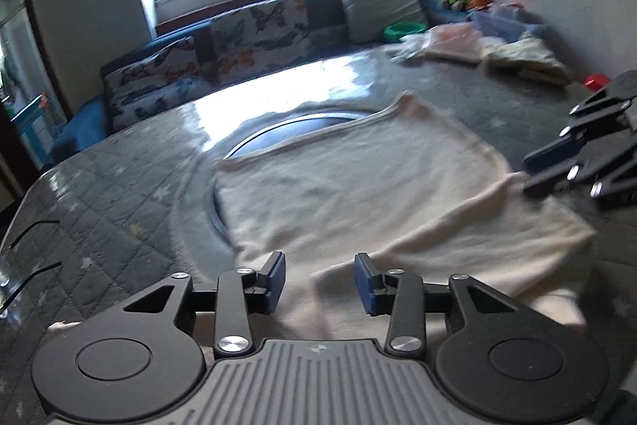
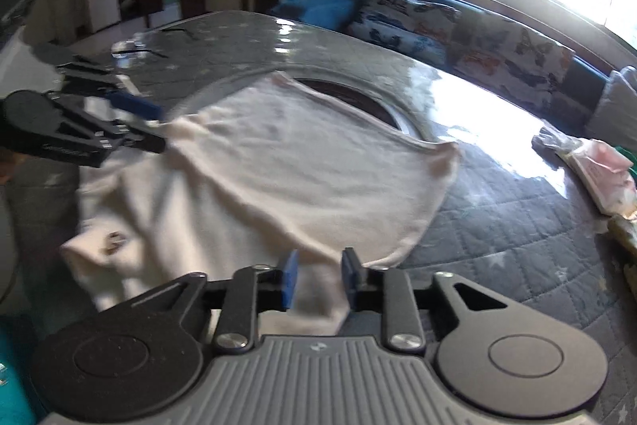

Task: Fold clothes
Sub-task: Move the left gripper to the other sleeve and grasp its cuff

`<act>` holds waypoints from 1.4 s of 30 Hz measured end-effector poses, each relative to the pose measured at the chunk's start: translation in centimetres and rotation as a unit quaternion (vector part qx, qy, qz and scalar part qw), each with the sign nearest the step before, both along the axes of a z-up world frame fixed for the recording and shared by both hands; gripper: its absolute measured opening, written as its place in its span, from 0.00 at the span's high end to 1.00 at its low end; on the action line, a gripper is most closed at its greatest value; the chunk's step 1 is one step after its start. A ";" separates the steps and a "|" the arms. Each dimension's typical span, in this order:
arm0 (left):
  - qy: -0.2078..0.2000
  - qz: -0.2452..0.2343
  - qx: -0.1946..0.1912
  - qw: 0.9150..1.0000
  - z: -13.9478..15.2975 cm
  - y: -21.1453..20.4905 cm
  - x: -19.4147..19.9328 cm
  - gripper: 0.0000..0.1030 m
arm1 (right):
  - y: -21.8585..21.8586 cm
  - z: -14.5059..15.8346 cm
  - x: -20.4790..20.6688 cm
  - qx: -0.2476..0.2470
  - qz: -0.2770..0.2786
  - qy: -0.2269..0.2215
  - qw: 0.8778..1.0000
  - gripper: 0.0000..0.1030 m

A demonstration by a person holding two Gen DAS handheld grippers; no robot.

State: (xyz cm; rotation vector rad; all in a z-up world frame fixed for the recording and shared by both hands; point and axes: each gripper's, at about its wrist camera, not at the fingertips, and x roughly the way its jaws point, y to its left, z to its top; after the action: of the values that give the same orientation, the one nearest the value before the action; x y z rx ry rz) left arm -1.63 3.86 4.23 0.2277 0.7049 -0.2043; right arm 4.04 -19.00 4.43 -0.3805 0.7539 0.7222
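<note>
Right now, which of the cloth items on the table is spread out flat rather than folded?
The cream garment nearest both grippers lies spread open; the pale folded pieces sit stacked at the table's far edge.

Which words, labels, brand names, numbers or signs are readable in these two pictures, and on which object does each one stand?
No text can be read in either view.
Left gripper, right wrist view: a pale line of lettering on its black side, too blurred to read.
Grey ribbed gripper bodies: a small round emblem near the top edge, no legible letters.
Cream knitted garment on the grey quilted table cover: a small dark mark, not readable.
</note>
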 end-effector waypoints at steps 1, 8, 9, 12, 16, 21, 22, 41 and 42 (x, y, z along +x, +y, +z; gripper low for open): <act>-0.001 -0.009 -0.003 1.000 0.1 -0.5 -0.3 0.58 | 0.1 0.0 -0.6 -0.002 0.009 0.003 1.000 0.74; 0.028 -0.032 -0.003 0.999 -1.9 -2.3 -1.2 0.58 | 1.0 -1.7 -3.3 -0.028 0.033 0.021 0.999 0.74; 0.032 -0.030 -0.001 0.999 -2.1 -2.2 -1.3 0.58 | 1.1 -1.8 -3.6 -0.034 0.035 0.020 0.999 0.74; 0.043 -0.020 0.007 0.999 -2.8 -1.8 -1.6 0.58 | 1.5 -1.6 -4.0 -0.042 0.044 0.014 0.998 0.74; 0.042 -0.004 0.001 0.999 -2.8 -0.7 -2.3 0.56 | 2.5 -0.5 -3.9 -0.032 0.054 -0.001 0.998 0.73; 0.038 0.027 -0.012 0.999 -2.3 1.3 -3.2 0.50 | 5.2 -0.6 -2.8 -0.011 0.058 0.000 0.998 0.73; 0.037 0.034 -0.015 0.999 -2.2 1.7 -3.4 0.47 | 5.7 -0.8 -2.5 -0.007 0.058 0.003 0.998 0.73; 0.005 0.304 -0.066 0.950 -0.7 17.0 -4.5 0.27 | 12.1 -2.9 -2.5 -0.001 0.087 0.021 0.996 0.73; 0.004 0.319 -0.064 0.946 -0.7 17.7 -4.3 0.27 | 12.1 -2.8 -2.6 0.000 0.088 0.019 0.996 0.72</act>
State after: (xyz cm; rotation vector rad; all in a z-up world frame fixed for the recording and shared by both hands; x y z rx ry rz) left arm -5.90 21.56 3.48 -0.1323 0.7366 0.3690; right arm 1.46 -6.89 1.58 -0.4380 0.7636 0.8969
